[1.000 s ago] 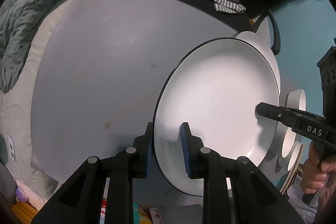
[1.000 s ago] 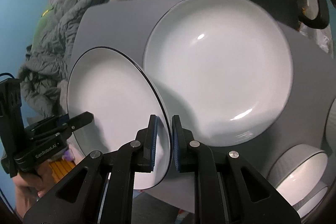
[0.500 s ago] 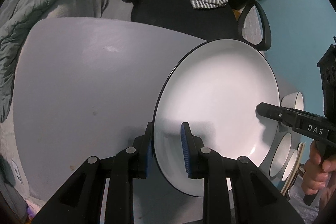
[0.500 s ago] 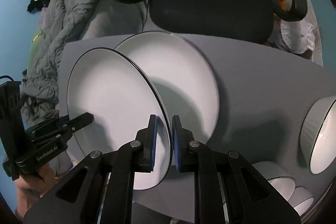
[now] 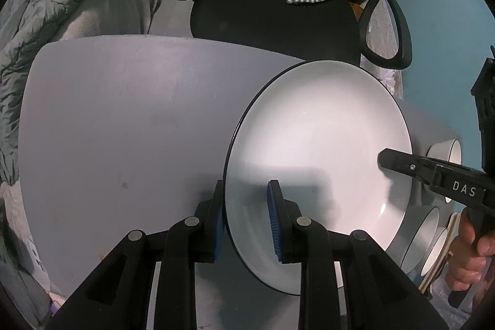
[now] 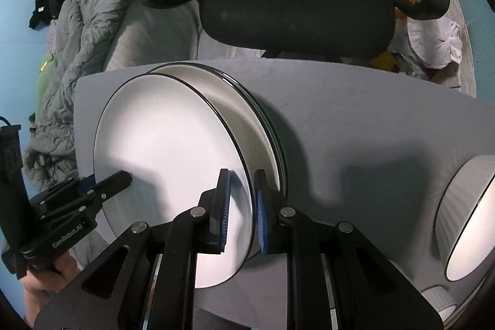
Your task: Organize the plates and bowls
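Note:
A white plate with a thin black rim (image 5: 318,150) is held by both grippers at opposite edges. My left gripper (image 5: 246,200) is shut on its near-left rim, blue pads on either side. My right gripper (image 6: 243,187) is shut on the other rim and shows in the left wrist view as a black finger (image 5: 386,158) on the plate. In the right wrist view the held plate (image 6: 173,156) hangs tilted over a stack of like plates (image 6: 247,110) on the grey table (image 6: 355,119). Whether it touches the stack I cannot tell.
A ribbed grey bowl with a white inside (image 6: 467,221) stands at the right, with more bowls (image 5: 423,234) near it. A black office chair (image 6: 294,5) with a striped cloth stands behind the table's far edge. A grey quilt (image 5: 46,30) lies at the left.
Both grippers carried the plate across the table toward the chair side. The plates on the table, earlier off to the right, now lie directly under it. Both grips are unchanged.

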The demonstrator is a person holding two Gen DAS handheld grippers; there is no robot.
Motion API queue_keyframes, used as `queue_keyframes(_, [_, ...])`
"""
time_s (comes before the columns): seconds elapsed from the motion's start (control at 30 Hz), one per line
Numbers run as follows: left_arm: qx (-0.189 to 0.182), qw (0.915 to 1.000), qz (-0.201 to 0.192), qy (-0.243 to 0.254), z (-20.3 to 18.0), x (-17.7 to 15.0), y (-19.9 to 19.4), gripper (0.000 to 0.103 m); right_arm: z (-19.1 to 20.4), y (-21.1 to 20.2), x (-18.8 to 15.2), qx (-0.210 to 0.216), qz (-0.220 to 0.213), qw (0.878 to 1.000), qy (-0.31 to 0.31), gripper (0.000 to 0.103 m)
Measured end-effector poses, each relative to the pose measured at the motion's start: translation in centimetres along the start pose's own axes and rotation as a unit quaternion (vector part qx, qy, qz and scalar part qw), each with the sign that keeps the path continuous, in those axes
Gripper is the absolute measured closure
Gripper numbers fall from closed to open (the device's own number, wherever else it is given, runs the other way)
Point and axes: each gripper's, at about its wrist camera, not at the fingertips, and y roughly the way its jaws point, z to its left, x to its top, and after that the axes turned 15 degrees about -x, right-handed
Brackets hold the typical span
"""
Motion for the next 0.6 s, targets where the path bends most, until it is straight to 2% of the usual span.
queue_keyframes(0.13, [0.0,1.0,0.007,0.0,-0.2,-0.1,0.3,0.078,-0.1,0.0,0.4,-0.008,0.01,1.0,0.007,0.085])
queue_keyframes(0.3, [0.02,0.9994,0.007,0.028,-1.1,-0.3,0.5,0.076,0.3,-0.2,0.6,-0.012,0.02,1.0,0.011,0.069])
queue_keyframes(0.43, [0.017,0.9995,0.005,0.026,-1.0,-0.2,0.2,0.07,0.8,-0.2,0.8,-0.026,0.028,0.999,0.01,0.064])
queue_keyframes(0.57, [0.02,0.9994,-0.005,0.028,-1.1,0.1,-0.1,0.055,1.0,-0.1,1.1,-0.032,0.052,0.998,0.017,0.053])
queue_keyframes(0.6, [0.021,0.9993,-0.007,0.03,-1.2,0.2,-0.2,0.055,1.1,-0.1,1.2,-0.034,0.058,0.998,0.018,0.052])
